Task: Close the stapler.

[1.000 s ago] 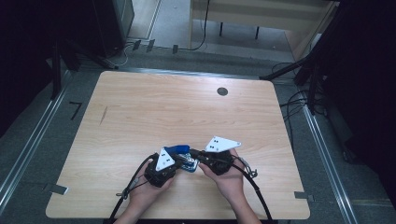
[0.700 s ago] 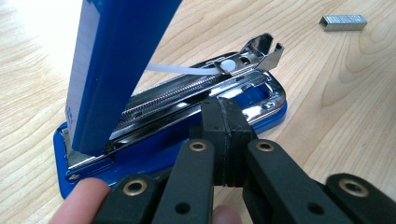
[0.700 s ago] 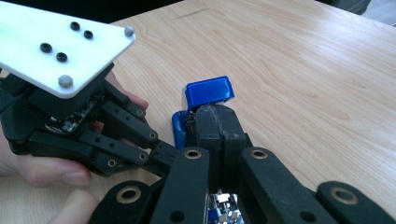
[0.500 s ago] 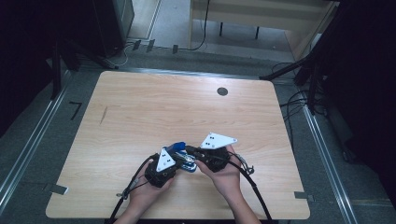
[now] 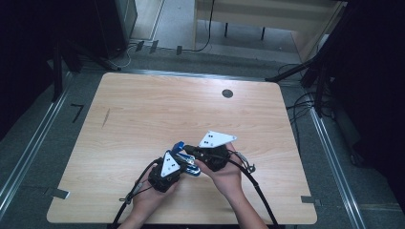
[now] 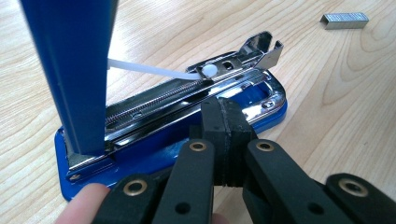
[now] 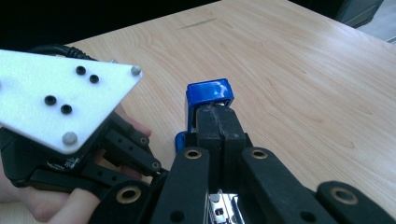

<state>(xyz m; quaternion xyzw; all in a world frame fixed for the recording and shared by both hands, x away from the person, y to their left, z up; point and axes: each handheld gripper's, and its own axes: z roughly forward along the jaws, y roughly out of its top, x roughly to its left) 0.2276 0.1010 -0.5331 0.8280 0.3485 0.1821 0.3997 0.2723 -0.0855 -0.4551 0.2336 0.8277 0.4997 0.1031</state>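
The stapler (image 6: pixel 177 121) lies open on the surface (image 5: pixel 143 114), near the person's edge. Both claws are closed and empty: the left claw (image 6: pixel 223 135) presses its base, the right claw (image 7: pixel 217 135) props the blue lid. I think the lid may snap down if the right claw slips.

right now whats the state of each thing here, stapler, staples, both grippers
stapler: opened up, blue top arm swung upright, metal magazine bared, base flat on the table
staple strip: loose on the table, apart from the stapler
left gripper: jaws shut, tips at the side of the stapler's base
right gripper: jaws shut, tips against the raised blue top arm
table: bare wood around the work
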